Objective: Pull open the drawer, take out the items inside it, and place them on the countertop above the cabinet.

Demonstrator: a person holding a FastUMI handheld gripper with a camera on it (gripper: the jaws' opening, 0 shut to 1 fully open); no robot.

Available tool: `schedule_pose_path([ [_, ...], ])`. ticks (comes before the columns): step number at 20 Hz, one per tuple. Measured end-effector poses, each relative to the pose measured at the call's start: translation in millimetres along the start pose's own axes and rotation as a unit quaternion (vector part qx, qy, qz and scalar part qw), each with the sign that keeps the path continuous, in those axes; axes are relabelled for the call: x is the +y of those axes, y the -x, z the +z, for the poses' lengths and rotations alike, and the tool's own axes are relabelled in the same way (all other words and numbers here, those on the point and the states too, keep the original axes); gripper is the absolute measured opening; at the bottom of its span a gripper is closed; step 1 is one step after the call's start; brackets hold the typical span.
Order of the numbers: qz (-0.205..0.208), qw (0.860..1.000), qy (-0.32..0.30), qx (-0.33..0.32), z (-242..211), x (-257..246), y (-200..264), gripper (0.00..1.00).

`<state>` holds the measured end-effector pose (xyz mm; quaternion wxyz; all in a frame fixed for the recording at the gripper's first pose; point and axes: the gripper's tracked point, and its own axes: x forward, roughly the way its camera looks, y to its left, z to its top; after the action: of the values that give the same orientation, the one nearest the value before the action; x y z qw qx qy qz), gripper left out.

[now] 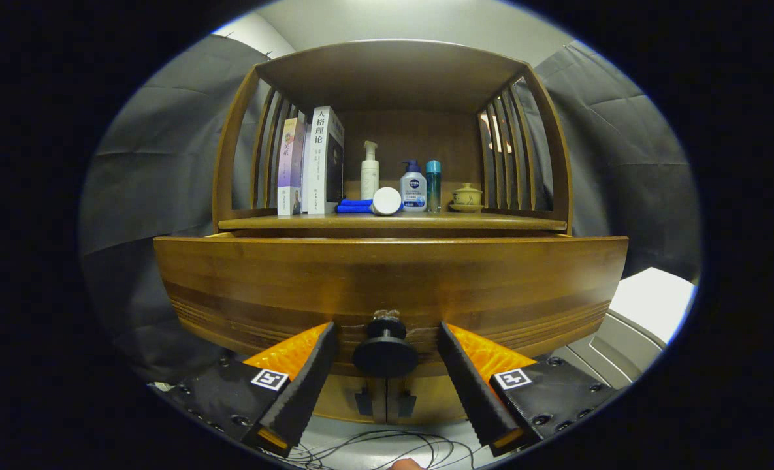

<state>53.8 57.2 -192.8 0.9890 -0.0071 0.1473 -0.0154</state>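
Drawer [387,281] front fills view dead ahead; its round knob [385,352] sits centred between tongs [387,349], stem pointing at camera. Tongs spread wide, holding nothing, fingers clear of knob both sides.

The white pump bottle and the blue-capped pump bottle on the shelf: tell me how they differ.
The white pump bottle is taller and slimmer; the blue-capped pump bottle is shorter and squatter. The white one is white up to its pump; the other has a dark blue pump and a blue label patch. The white one stands behind the white round lid; the blue-capped one stands beside the teal bottle. Both stand upright on the shelf, well beyond the open gripper.
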Motion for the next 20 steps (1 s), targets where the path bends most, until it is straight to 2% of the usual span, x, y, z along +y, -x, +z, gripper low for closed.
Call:
schedule_pose_path([
  [20,-0.006,1.000,0.005,-0.005,14,0,-75,0.98],
])
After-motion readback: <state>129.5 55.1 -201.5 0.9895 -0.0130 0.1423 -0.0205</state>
